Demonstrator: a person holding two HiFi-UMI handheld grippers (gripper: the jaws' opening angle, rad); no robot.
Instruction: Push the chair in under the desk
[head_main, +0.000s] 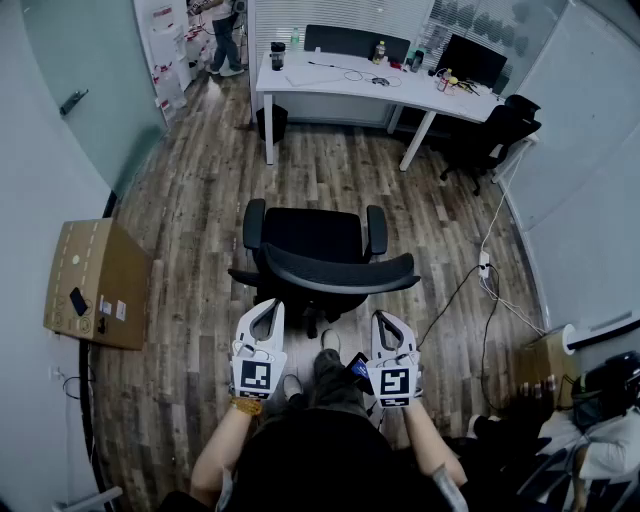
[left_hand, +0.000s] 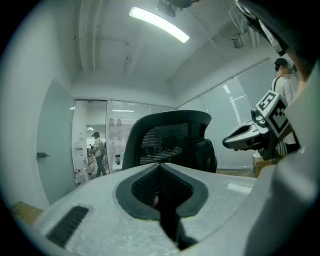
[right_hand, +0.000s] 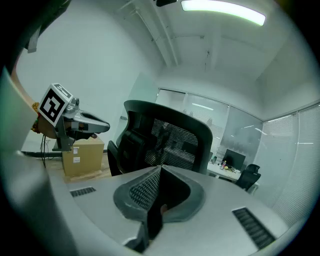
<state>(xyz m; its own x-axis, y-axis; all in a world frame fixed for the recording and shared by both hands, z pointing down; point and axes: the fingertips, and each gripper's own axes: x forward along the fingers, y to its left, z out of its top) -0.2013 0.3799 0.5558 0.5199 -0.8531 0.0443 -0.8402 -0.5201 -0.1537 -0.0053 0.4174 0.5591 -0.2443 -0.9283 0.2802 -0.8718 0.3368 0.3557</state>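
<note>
Head view: chair (head_main: 318, 255) stands mid-floor, backrest toward us, well apart from the desk (head_main: 330, 85) at the far end of the floor. Left gripper (head_main: 266, 308) and right gripper (head_main: 384, 320) both have jaws pressed together with nothing between them. They sit just behind the backrest, not touching as far as we can tell. We expect the chair rolls easily but swivels, so an uneven push spins it. Mesh back looks soft, so we'd press the stiff top rail, one closed gripper each side of centre. No grip needed. Floor cable (head_main: 455, 290) lies right of the chair; we steer clear.
</note>
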